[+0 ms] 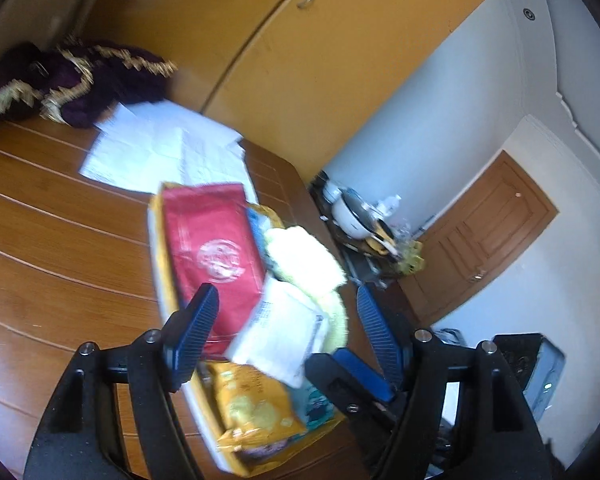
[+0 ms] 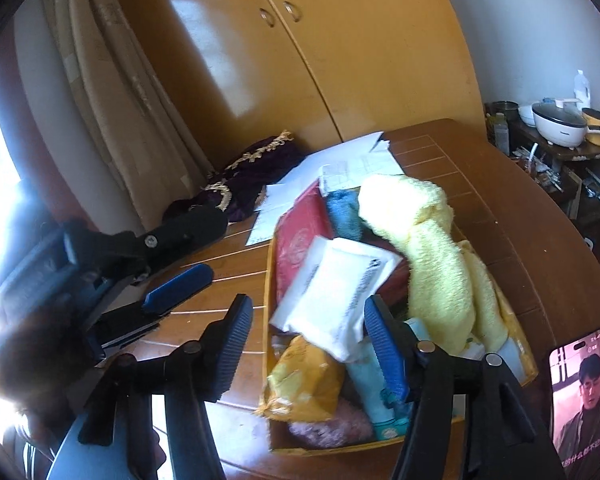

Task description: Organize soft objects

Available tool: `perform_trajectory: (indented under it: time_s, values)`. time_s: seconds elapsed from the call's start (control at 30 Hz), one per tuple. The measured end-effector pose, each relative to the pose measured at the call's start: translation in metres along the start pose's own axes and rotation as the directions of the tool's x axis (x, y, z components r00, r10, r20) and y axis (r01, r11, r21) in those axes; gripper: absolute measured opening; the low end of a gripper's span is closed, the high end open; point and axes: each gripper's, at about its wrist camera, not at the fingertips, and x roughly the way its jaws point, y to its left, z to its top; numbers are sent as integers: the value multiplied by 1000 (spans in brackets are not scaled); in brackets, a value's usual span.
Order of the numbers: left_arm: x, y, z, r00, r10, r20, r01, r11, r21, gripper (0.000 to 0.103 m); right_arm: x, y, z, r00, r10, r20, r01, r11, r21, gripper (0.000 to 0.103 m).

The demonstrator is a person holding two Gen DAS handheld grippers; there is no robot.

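Jaws apart on both — we hover the right gripper [image 2: 308,344] and left gripper [image 1: 288,316] over the white pack [image 2: 336,292] in mid-frame, atop the cardboard box [image 2: 269,300], probably to lift it.

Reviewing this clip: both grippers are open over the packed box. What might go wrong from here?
1. The white pack lies loose on top of the box; the right gripper may nudge it out rather than grip it.
2. The yellow towel hangs over the box's rim and could snag and drag.
3. The phone lies near the table edge, at risk of being knocked.
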Motion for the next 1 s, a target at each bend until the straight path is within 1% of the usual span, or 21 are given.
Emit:
perform_trajectory:
  time_s: [0.07, 0.1, 0.17, 0.23, 0.27, 0.33, 0.37, 0.4, 0.47, 0.53, 0.6, 0.63, 0.73, 0.77, 0.8, 0.9, 0.97, 1.0]
  values:
    - [-14, 0, -5, 997, 63, 50, -65, 997, 38, 71, -2, 7, -2, 1000, 10, -3, -10, 1000, -21, 62]
    - [-19, 1, -8, 992, 98, 74, -102, 993, 58, 71, -3, 11, -4, 1000, 8, -6, -8, 999, -32, 62]
    - [-28, 0, -15, 971, 203, 122, -216, 971, 101, 71, -3, 14, -8, 1000, 5, -13, -6, 999, -41, 62]
    - [-35, 1, -24, 951, 262, 162, -285, 949, 135, 71, -2, 16, -12, 1000, 5, -31, -6, 999, -44, 62]
    - [-39, 2, -28, 937, 300, 176, -326, 934, 144, 71, -2, 18, -14, 999, 5, -38, -6, 999, -46, 62]
    - [-43, 3, -35, 921, 338, 192, -367, 919, 145, 71, -2, 19, -18, 999, -3, -50, 1, 999, -53, 62]
    - [-44, 4, -38, 909, 365, 200, -395, 908, 139, 71, -2, 19, -20, 998, -9, -55, 6, 999, -53, 62]
    - [-44, 4, -40, 901, 385, 200, -415, 899, 141, 71, -2, 19, -22, 998, -10, -60, 7, 999, -53, 62]
    - [-45, 5, -44, 898, 397, 191, -426, 893, 146, 71, -3, 20, -25, 997, -18, -69, 14, 998, -60, 62]
    - [-45, 6, -47, 890, 418, 182, -444, 886, 134, 71, -5, 21, -28, 997, -27, -69, 22, 997, -72, 62]
    - [-47, 10, -48, 888, 424, 177, -447, 887, 117, 71, -7, 22, -31, 997, -30, -73, 24, 997, -80, 62]
    - [-47, 11, -49, 881, 438, 177, -460, 881, 111, 71, -8, 22, -32, 996, -44, -74, 38, 996, -84, 62]
    - [-50, 14, -52, 849, 490, 197, -515, 851, 101, 71, -7, 20, -36, 994, -68, -86, 61, 994, -89, 62]
    - [-50, 16, -53, 844, 499, 196, -523, 846, 101, 71, -6, 20, -37, 994, -67, -90, 60, 994, -86, 62]
    - [-50, 18, -53, 846, 498, 191, -522, 847, 99, 71, -5, 19, -38, 993, -67, -94, 60, 995, -83, 62]
    - [-51, 28, -55, 839, 514, 179, -530, 846, 55, 71, -4, 19, -41, 992, -63, -111, 54, 995, -80, 62]
    - [-49, 31, -56, 832, 532, 156, -544, 838, 46, 71, -3, 20, -43, 992, -59, -114, 50, 995, -86, 62]
    - [-47, 32, -55, 827, 543, 149, -555, 830, 58, 71, -4, 21, -43, 992, -61, -113, 51, 995, -88, 62]
